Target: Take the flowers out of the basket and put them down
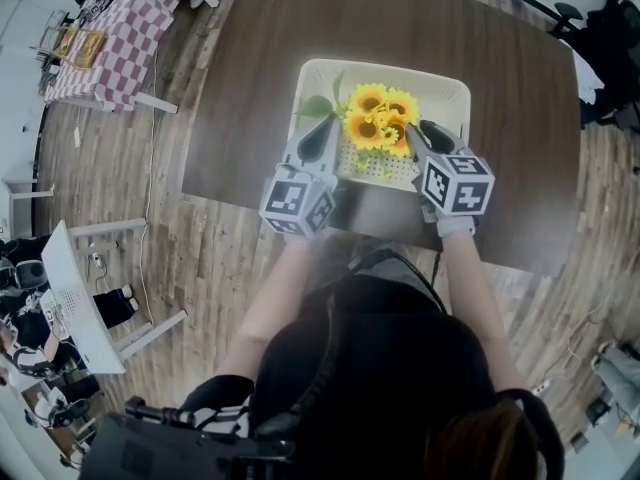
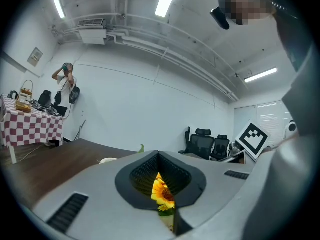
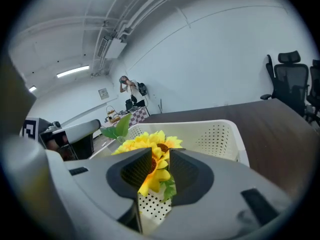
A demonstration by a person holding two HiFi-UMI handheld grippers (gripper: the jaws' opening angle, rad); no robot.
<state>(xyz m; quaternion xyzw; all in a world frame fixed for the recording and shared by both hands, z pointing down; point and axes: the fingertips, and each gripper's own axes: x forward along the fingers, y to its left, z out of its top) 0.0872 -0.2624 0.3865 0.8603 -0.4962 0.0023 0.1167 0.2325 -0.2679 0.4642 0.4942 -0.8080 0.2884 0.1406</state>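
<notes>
A bunch of yellow sunflowers (image 1: 378, 118) with a green leaf stands in a white perforated basket (image 1: 455, 86) on the dark wooden table (image 1: 250, 68). My left gripper (image 1: 325, 136) is at the flowers' left side, over the basket's near edge, and it is shut. In the left gripper view one sunflower (image 2: 162, 193) shows through the hollow of the shut left gripper (image 2: 161, 176). My right gripper (image 1: 428, 136) is at the flowers' right side. In the right gripper view the right gripper (image 3: 159, 166) stands open, with sunflower petals (image 3: 150, 171) in the gap above the basket wall (image 3: 220, 136).
A table with a red-checked cloth (image 1: 130, 28) stands off to the far left. Black office chairs (image 3: 292, 79) line the wall behind the wooden table. A person (image 2: 66, 84) stands at the far wall. A white stand (image 1: 75, 308) sits on the floor at my left.
</notes>
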